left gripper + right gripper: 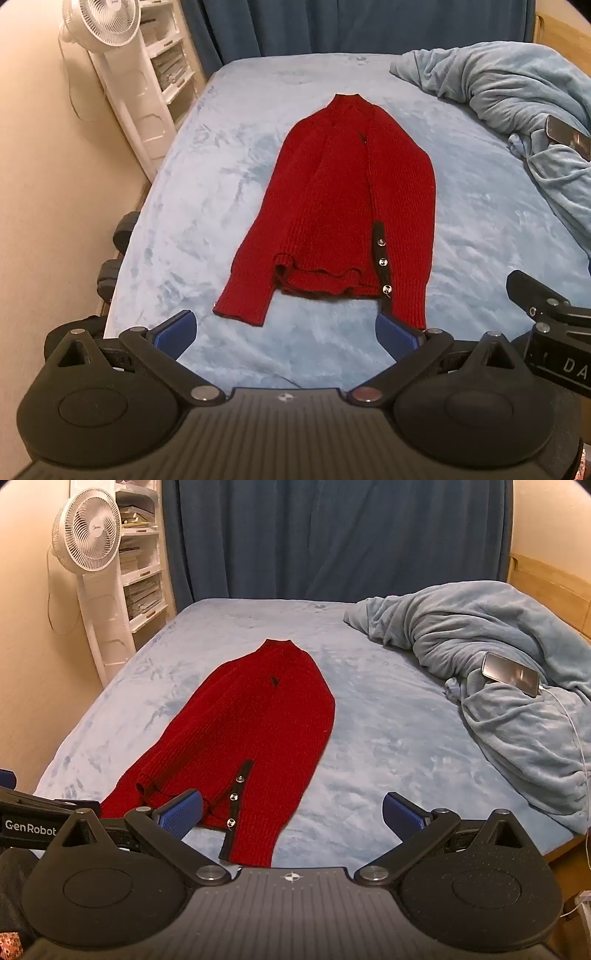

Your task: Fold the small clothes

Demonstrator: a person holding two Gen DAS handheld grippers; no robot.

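A small red knitted cardigan [343,199] lies flat on the light blue bed [184,206], collar away from me, both sleeves laid down along its sides. A black strip with three silver buttons [382,262] runs near its hem. My left gripper [286,334] is open and empty, just in front of the hem. In the right wrist view the cardigan [255,723] lies ahead and to the left. My right gripper [293,814] is open and empty, over the right sleeve's cuff end.
A crumpled light blue blanket [498,657] is piled at the bed's right side with a phone [511,674] and its cable on it. A white fan [92,554] and shelves stand at the left by the wall. Dark blue curtains [332,535] hang behind the bed.
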